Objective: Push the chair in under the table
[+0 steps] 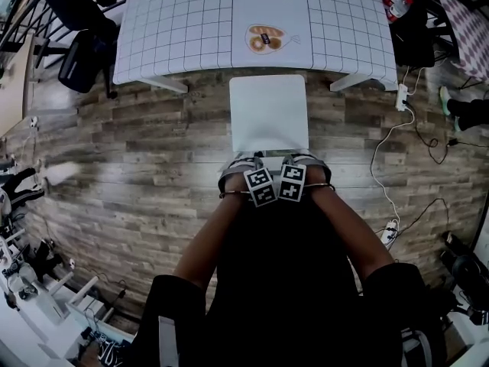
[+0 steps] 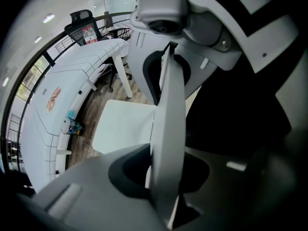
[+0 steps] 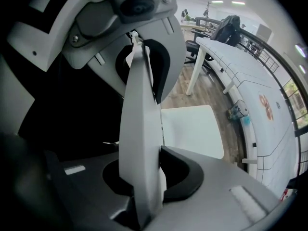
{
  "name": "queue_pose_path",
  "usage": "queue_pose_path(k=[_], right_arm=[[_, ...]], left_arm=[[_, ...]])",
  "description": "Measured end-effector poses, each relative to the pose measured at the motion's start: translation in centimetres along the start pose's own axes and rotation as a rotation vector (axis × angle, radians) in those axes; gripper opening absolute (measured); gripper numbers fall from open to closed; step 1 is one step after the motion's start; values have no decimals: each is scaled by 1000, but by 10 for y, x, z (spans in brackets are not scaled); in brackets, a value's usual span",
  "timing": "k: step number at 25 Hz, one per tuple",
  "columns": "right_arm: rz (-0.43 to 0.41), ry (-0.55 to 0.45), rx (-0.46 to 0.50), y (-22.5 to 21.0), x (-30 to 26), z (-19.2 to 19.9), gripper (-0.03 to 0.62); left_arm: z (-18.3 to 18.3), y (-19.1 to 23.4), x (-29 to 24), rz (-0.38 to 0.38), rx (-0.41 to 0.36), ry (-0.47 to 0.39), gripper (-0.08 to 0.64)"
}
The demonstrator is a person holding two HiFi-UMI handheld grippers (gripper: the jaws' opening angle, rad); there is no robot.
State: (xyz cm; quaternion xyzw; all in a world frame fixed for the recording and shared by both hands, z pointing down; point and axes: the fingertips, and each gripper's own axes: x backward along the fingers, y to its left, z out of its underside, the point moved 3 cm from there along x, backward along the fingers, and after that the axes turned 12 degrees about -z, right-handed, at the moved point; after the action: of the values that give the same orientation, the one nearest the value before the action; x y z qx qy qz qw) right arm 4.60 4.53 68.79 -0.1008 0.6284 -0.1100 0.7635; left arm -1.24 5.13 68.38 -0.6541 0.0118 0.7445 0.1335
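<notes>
White chair (image 1: 269, 113) stands centre frame, seat front at the table (image 1: 183, 29) edge above. We clamp left gripper (image 1: 258, 176) and right gripper (image 1: 292, 173) side by side on its backrest (image 2: 168, 129), presumably to push straight.

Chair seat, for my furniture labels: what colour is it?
The chair seat is plain white, clearest in the head view.

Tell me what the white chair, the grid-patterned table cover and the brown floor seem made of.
The white chair: likely moulded plastic, matte; smooth, seamless seat; grid-patterned table cover: probably cloth or vinyl; it wraps over the edge; brown floor: wood planks or wood-look laminate; staggered grained boards.
</notes>
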Motion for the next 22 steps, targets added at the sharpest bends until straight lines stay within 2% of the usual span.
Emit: queue_pose_path(k=[8, 14, 22], right_arm=[[-3, -5, -42, -40, 9, -17, 86], [-4, -8, -76, -75, 18, -25, 89], [8, -4, -85, -114, 28, -27, 87]], left_arm=[[8, 45, -4, 32, -38, -26, 95], [9, 83, -8, 21, -91, -50, 92], [3, 123, -18, 28, -117, -68, 91]])
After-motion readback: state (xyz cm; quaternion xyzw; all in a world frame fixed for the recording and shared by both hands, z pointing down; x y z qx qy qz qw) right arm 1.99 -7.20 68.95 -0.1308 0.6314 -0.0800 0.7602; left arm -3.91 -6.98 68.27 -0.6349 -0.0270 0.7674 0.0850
